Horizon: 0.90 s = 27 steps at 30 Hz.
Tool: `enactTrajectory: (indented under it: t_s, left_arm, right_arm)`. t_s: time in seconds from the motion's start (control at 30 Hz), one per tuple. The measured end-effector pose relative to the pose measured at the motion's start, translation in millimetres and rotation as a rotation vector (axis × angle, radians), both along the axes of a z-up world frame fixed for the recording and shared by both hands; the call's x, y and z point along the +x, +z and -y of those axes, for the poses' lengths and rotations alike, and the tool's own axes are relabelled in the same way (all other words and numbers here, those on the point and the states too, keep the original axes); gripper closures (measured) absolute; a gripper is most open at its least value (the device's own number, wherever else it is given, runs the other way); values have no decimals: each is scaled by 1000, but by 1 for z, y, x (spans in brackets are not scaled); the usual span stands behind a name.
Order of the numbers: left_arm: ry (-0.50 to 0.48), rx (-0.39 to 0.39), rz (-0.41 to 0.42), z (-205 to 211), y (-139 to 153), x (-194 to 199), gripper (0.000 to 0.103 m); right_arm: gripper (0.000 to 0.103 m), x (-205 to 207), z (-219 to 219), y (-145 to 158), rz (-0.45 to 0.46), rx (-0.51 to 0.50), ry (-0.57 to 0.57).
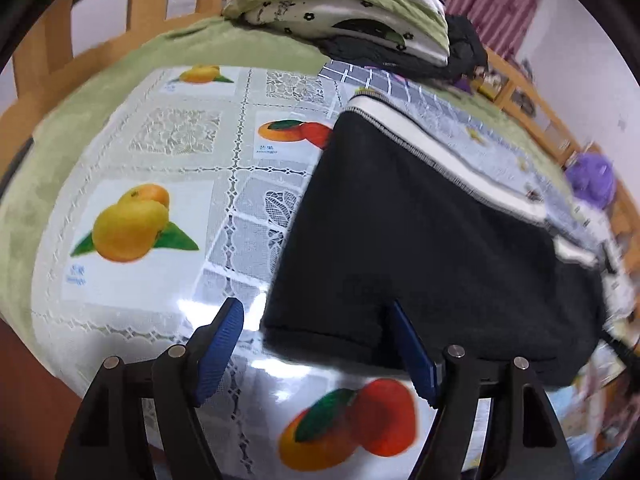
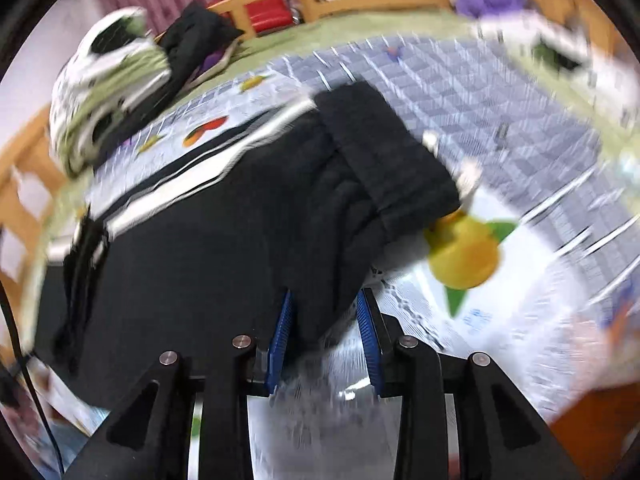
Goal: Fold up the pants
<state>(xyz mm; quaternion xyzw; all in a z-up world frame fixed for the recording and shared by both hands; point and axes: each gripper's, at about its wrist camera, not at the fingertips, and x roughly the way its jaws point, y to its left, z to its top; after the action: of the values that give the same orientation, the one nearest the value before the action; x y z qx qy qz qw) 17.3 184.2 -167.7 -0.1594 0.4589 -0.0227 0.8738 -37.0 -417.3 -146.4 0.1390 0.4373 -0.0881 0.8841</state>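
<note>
Pants, black soft fabric with white side stripes, spread flat on the glossy fruit-printed plastic cover of the bed, directly ahead of both tools. Left hand-held gripper: blue ribbed fingers spread wide apart, nothing clamped; the near hem corner of the pants lies between them, closer to the right-side finger. Right hand-held gripper: fingers partly apart, a bunched fold of the black fabric sitting in the gap; blur prevents telling whether the pads press it. Folded green-and-white flowered quilt, far ahead of the left hand-held gripper, beside a dark garment heap. Purple plush object, far ahead to the right, near the wooden bed rail.
</note>
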Motion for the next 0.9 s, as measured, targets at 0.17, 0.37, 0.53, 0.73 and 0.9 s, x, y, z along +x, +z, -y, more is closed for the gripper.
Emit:
enactTrajectory:
  t_s: [0.17, 0.37, 0.53, 0.73, 0.9]
  left_arm:
    - [13, -9, -5, 0, -1, 4, 30]
    - [11, 41, 17, 6, 5, -4, 30]
    - [-3, 37, 44, 2, 8, -12, 30]
    - [-16, -1, 57, -6, 7, -11, 30]
    - [-21, -23, 75, -11, 9, -8, 30]
  right_arm:
    - [64, 6, -72, 40, 110, -33, 158]
    - [64, 71, -183, 36, 158, 100, 379]
    - [57, 125, -231, 17, 120, 223, 437]
    - [90, 163, -250, 1, 32, 80, 426]
    - [80, 167, -251, -13, -19, 53, 427]
